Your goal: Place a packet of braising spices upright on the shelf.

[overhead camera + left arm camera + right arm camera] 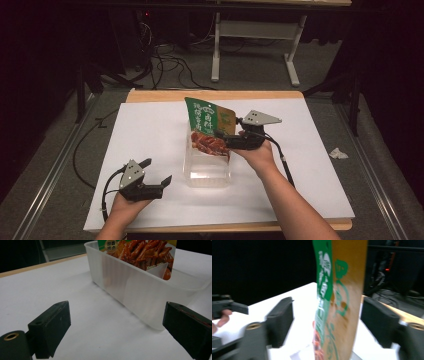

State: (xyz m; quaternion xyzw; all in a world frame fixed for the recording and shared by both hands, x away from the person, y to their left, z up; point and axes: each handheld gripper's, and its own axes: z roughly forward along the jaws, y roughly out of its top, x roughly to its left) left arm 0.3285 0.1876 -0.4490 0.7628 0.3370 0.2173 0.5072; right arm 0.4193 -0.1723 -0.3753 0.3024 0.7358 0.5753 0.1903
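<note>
The snack packet [209, 127] stands on end in the clear tub [207, 172], between the right gripper's [226, 140] parted jaws, apparently just released; next it must back away, while the left gripper [159, 172] waits open beside the tub.

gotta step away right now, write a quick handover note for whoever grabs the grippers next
Left gripper: open, holding nothing, resting on the white table near the front edge, left of the clear plastic container.
Right gripper: open, jaws standing on either side of the snack pouch with a gap on both sides, so not gripping it.
Snack pouch: standing upright, lower end inside the container at its far end.
Done: pouch is in the container.
Left: probably draw the right gripper clear without tipping the pouch; whether it stays upright alone is unclear.
</note>
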